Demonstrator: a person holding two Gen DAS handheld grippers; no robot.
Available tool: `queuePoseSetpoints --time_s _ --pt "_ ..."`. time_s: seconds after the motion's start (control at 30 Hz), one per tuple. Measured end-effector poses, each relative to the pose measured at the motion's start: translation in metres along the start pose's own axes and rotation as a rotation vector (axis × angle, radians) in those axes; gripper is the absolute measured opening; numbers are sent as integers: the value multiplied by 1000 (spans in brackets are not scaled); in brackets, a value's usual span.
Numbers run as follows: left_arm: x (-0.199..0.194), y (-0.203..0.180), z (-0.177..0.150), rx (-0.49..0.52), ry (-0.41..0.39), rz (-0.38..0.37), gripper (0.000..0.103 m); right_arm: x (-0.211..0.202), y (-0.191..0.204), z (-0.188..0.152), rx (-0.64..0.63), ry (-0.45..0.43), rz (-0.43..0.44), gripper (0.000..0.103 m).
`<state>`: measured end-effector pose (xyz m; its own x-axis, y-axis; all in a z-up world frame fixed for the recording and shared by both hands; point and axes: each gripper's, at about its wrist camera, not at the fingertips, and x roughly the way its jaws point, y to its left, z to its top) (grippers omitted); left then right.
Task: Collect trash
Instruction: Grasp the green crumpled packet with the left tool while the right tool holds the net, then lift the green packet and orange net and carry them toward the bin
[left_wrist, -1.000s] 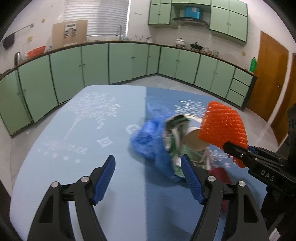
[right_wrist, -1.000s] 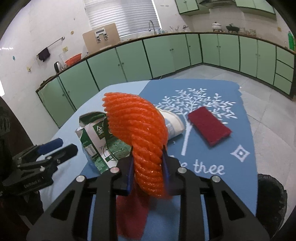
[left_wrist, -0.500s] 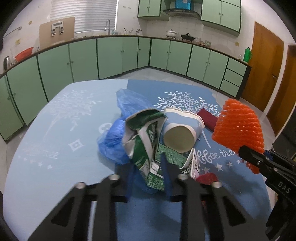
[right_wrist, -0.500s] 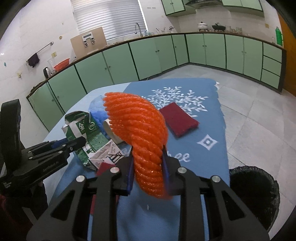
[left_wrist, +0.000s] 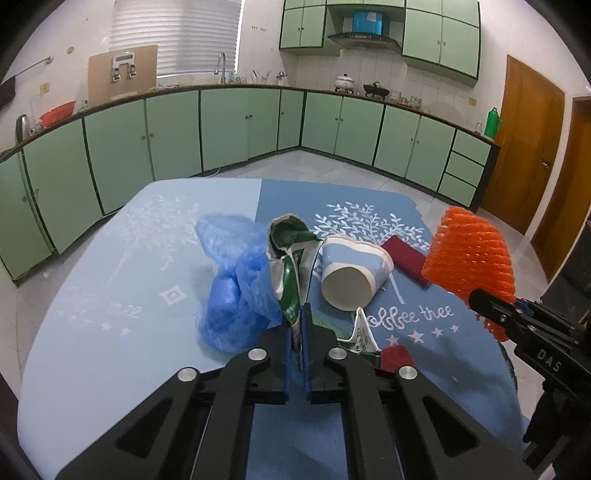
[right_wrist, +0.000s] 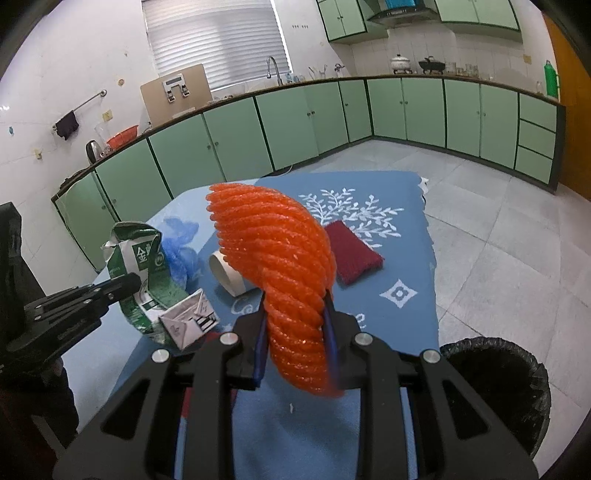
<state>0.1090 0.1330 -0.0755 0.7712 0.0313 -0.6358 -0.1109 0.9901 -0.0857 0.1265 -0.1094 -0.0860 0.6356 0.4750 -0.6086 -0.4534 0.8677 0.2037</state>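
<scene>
My left gripper (left_wrist: 297, 325) is shut on a crumpled green and white carton (left_wrist: 291, 258), held just above the blue table (left_wrist: 110, 350). The same carton (right_wrist: 147, 273) shows at the left of the right wrist view with the left gripper (right_wrist: 129, 286) on it. My right gripper (right_wrist: 295, 317) is shut on an orange foam net (right_wrist: 273, 254), raised above the table; the net (left_wrist: 469, 251) also shows at the right of the left wrist view. A blue plastic bag (left_wrist: 232, 280) and a tipped paper cup (left_wrist: 351, 273) lie beside the carton.
A dark red cloth (right_wrist: 351, 251) lies on the table behind the net. A black bin (right_wrist: 495, 384) with a liner stands on the floor by the table's right edge. Green cabinets (left_wrist: 221, 125) line the walls beyond.
My left gripper closed from wide open onto the carton and lifted it a little. My right gripper carried the orange net toward the right, and the bin came into view.
</scene>
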Motion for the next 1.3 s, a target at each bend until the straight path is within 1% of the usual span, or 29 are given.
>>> queuePoseSetpoints --time_s 0.17,0.33,0.5,0.57,0.73,0.77,0.8,0.83,0.87,0.97,1.0,1.03,1.1,1.2,1.3 --pt "-17 0 3 -8 -42 -21 4 -14 2 6 -7 -29 -3 24" --pt "-27 -4 3 8 -63 -35 4 -25 2 6 -12 -46 -8 24" --pt "-16 -14 -20 56 -18 -33 4 -27 0 -3 -7 -31 -16 24" --pt "-12 -17 -29 64 -4 -27 6 -27 -2 -8 -7 -19 -21 24" --pt "4 -14 -36 51 48 -33 15 -27 -7 -12 -2 0 -36 24" --pt "5 -14 -37 50 49 -32 22 -26 -8 -12 0 3 -38 24" --pt "7 -14 -36 47 51 -30 32 -26 -9 -12 2 5 -39 24" --pt "8 -13 -35 40 52 -33 37 -24 -10 -12 3 10 -41 24" --pt "9 -13 -33 36 50 -34 38 -23 -10 -13 2 15 -41 24" --pt "8 -13 -31 45 33 -30 36 -21 -10 -15 1 25 -40 24" --pt "6 -15 -30 52 22 -25 24 -20 -10 -15 1 27 -39 24" --pt "4 -17 -29 63 11 -24 17 -19 -10 -15 0 29 -39 24" --pt "0 -21 -27 76 -8 -31 11 -19 -9 -16 0 30 -38 24" --pt "-12 -27 -27 92 -47 -38 7 -21 -9 -16 0 25 -40 24" --pt "-23 -33 -25 98 -71 -57 5 -23 -11 -16 -1 22 -41 24"
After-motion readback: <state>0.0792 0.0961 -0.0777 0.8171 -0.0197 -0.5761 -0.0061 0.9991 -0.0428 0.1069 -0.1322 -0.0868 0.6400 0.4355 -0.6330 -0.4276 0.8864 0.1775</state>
